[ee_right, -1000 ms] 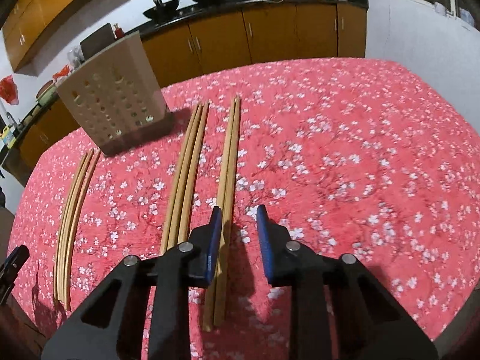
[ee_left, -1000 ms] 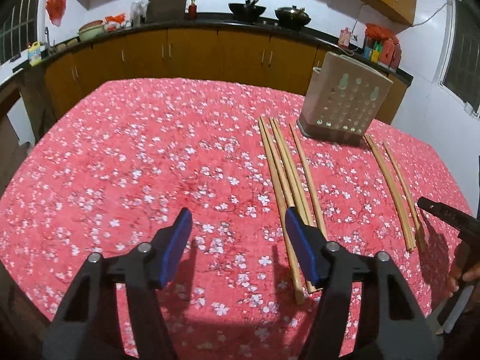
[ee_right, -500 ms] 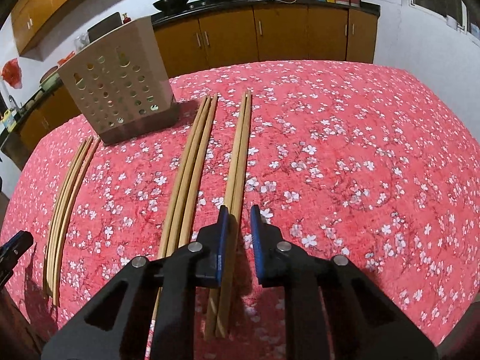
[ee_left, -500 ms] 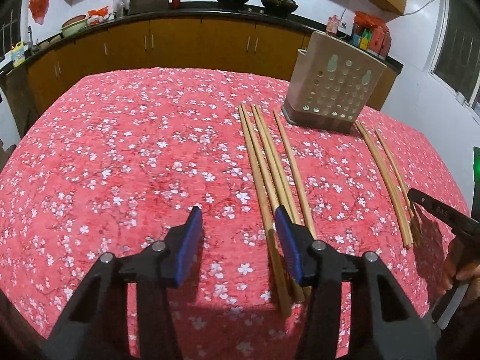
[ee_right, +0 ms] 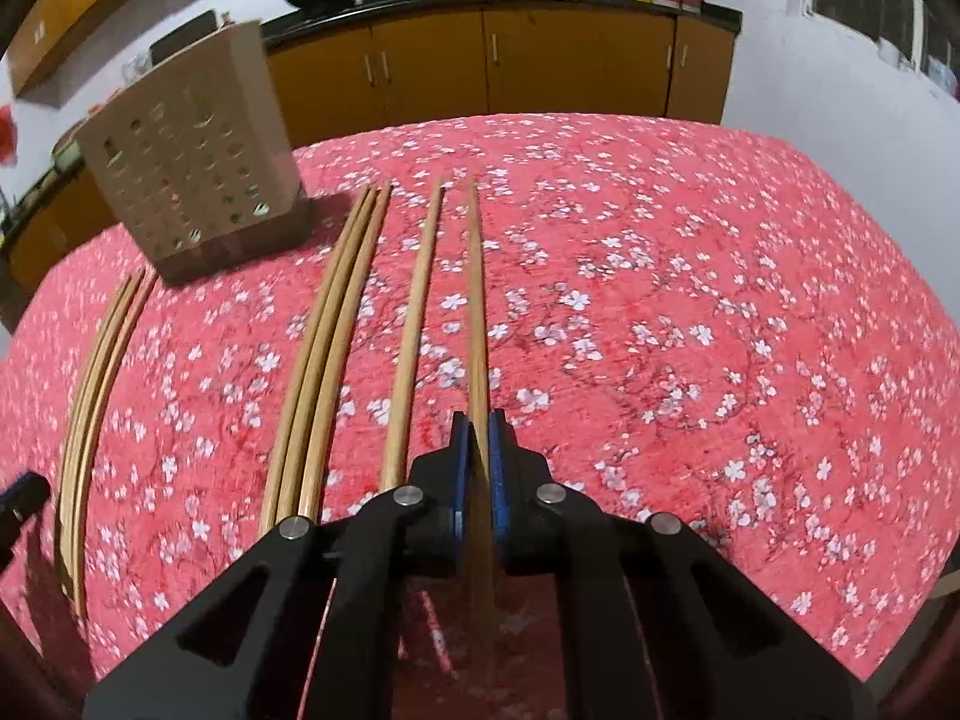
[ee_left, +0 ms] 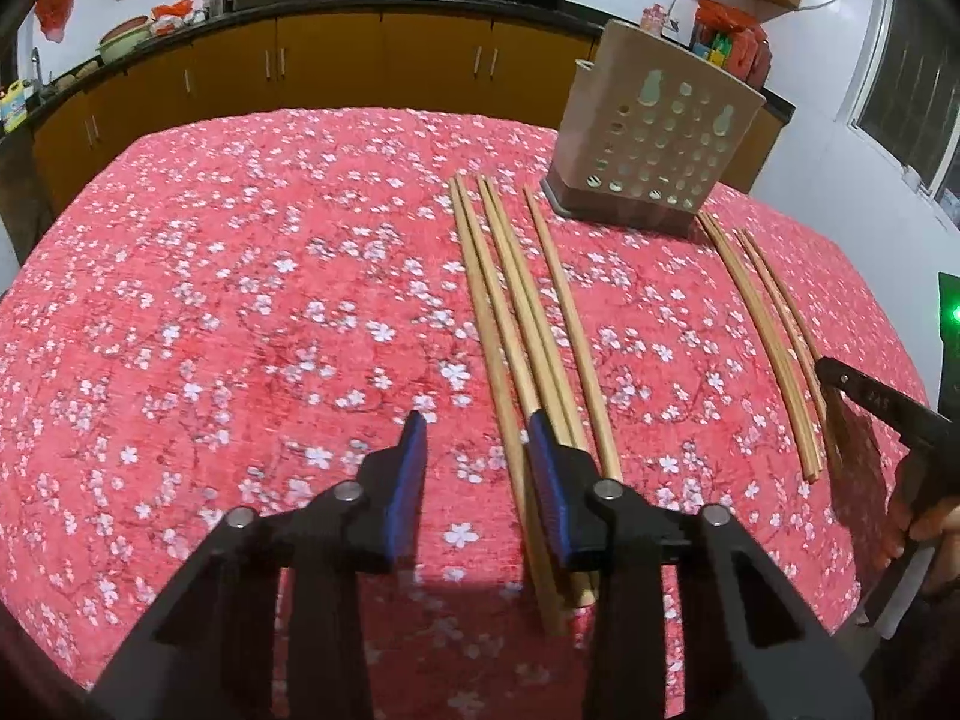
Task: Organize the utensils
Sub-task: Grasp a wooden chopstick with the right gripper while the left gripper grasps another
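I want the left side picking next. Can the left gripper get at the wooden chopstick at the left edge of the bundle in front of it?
Probably yes. The left gripper, jaws closing, has that wooden chopstick running between its blue pads, with bare red floral tablecloth alongside and nothing on top.

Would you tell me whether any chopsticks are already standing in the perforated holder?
No, the perforated holder shows nothing sticking out of its top, and every visible chopstick lies flat on the red floral tablecloth.
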